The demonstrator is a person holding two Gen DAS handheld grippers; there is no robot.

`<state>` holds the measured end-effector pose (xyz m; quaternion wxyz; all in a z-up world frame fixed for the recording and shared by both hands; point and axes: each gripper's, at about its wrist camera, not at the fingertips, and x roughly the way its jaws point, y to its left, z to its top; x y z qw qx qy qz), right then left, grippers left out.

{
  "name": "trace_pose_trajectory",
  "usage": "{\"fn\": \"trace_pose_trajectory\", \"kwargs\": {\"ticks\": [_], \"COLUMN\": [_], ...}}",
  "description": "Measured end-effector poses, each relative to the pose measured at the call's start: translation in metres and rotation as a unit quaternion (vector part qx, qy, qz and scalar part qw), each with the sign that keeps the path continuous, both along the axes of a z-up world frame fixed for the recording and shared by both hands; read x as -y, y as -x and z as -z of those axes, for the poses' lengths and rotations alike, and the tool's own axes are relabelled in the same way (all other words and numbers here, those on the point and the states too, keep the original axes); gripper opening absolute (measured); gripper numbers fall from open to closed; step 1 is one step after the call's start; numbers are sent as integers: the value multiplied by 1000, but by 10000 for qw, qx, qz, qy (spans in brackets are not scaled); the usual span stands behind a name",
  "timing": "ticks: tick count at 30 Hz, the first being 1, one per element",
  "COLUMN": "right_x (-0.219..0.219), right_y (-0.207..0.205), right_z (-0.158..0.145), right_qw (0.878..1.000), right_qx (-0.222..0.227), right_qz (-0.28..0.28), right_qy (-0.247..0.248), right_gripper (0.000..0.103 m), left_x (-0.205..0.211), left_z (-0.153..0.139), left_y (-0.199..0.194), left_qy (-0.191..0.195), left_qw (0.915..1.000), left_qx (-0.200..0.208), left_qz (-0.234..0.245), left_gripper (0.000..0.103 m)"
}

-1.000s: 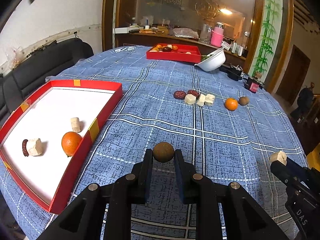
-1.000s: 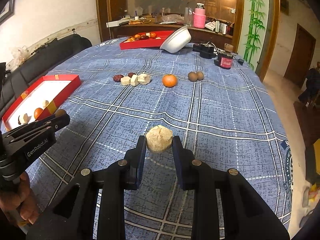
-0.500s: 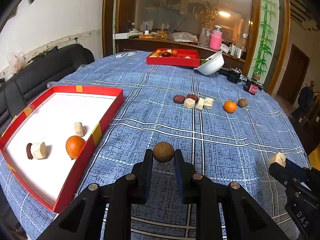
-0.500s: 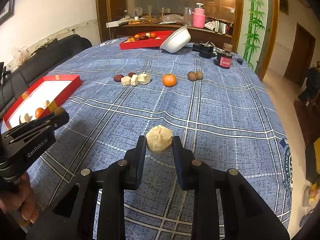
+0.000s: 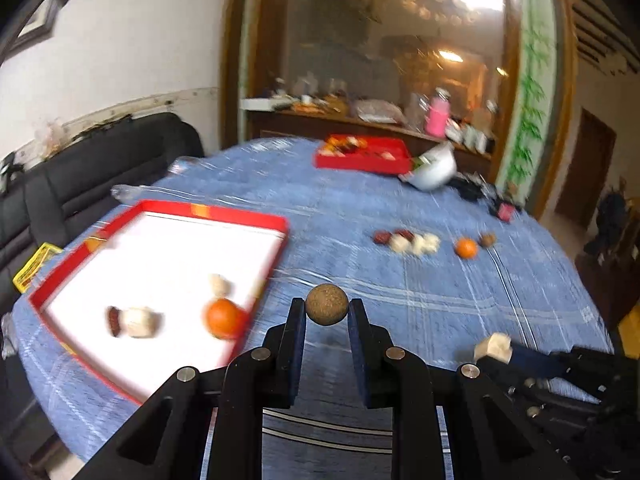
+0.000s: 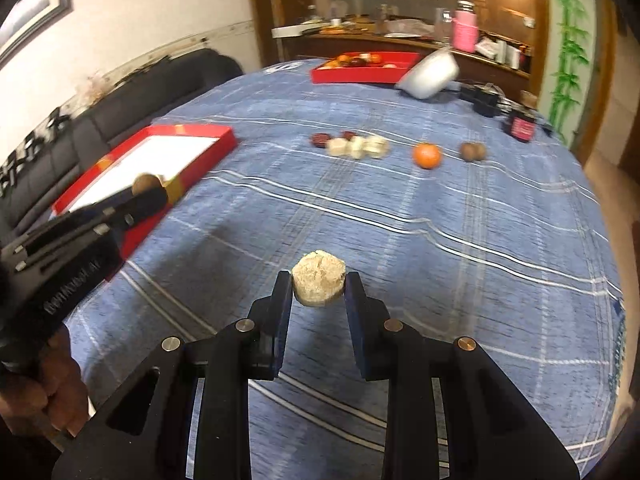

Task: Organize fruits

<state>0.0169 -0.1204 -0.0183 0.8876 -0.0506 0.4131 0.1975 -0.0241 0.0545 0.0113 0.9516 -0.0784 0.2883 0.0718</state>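
Both tongs grip: left (image 5: 326, 311) brown ball (image 5: 326, 305), right (image 6: 318, 285) pale lump (image 6: 318, 283); background blurred.

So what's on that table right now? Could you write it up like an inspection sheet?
Surface: blue checked tablecloth on a round table.
Job's things: near red tray holding an orange, pale pieces and a dark one; loose row on the cloth of dark and pale pieces, an orange and brown fruits.
Clutter: far red tray, tipped white bowl, small dark gadgets.
Grippers: left gripper shut on a brown ball; right gripper shut on a pale lump.
Cables: nothing seen.
Surroundings: black sofa, crowded wooden sideboard, pink flask.
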Motion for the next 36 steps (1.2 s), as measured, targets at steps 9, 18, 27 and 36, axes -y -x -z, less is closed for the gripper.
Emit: {"fn": "trace_pose_trajectory", "kwargs": {"ticks": [9,18,27,36], "right_x": [-91,-175,-214,-210], "right_y": [-16,-18,-19,-25], "right_z": [-16,-23,-2,5], "right_qw": [9959,9867,9810,9803], "right_qx": [12,25,-254,-527], "right_qz": [-873,-1559,-1872,-1891], "right_qy": [-249,-466,-435,-238], "right_gripper": [26,26,26,39], "left_x": [-111,-177,-199,-224], "left_z": [-5,13,38,34], "left_y": [-19,-56,-81,-65], "left_qy": [206,405,512,1590], "left_qw": [9936,9850,9781,9508], "left_qx": [-237,-769,-1332,-1495], "left_qz": [-1081,-1492,-1512,-2198], "left_gripper": [20,20,21,63]}}
